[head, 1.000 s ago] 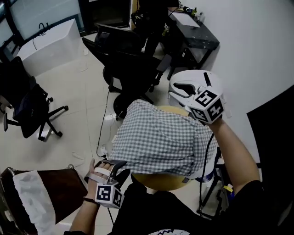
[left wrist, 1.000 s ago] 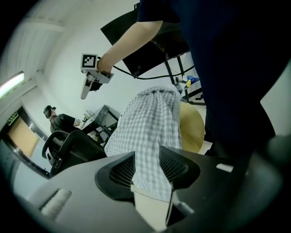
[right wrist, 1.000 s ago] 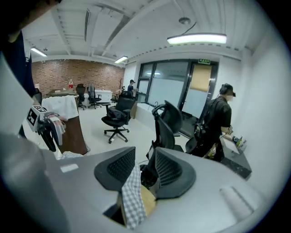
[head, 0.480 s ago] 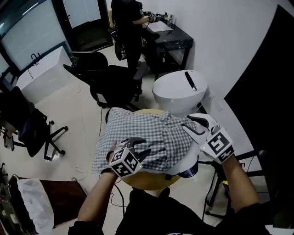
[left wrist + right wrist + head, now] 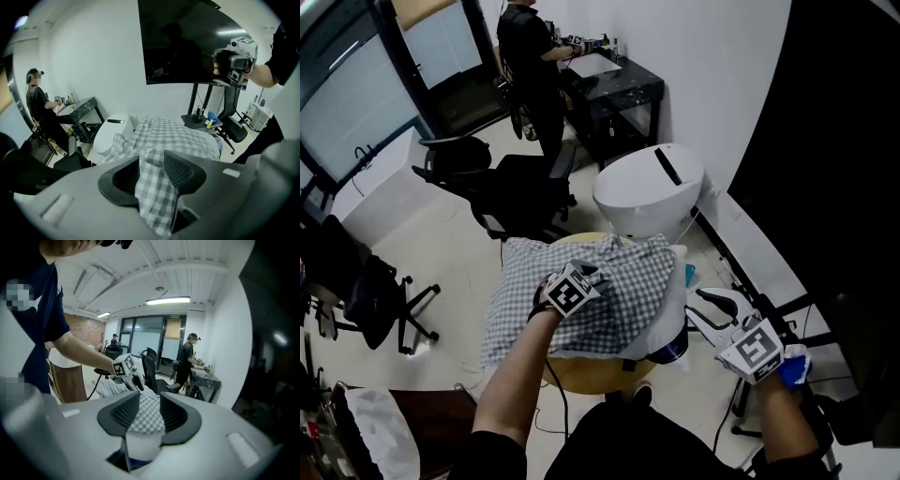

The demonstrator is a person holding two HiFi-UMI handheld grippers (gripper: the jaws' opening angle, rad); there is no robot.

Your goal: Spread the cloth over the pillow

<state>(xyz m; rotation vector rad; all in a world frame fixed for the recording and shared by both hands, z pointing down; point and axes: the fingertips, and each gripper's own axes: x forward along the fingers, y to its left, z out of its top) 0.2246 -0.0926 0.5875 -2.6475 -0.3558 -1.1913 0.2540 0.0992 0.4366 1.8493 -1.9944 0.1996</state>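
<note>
Under the left gripper (image 5: 592, 274), a checked cloth (image 5: 520, 300) covers most of a white pillow (image 5: 673, 309) on a round yellow table (image 5: 581, 375). Pale floor (image 5: 441, 253) lies around it. Beyond the gripper are a white domed bin (image 5: 647, 192) and black office chairs (image 5: 520, 192); farther off, a person (image 5: 530, 56) stands at a dark desk (image 5: 614, 89). The left arm reaches over the pillow, jaws pinching a cloth fold. The right gripper (image 5: 701, 309) hangs just beside the pillow's bare edge, jaws spread, holding nothing.
</note>
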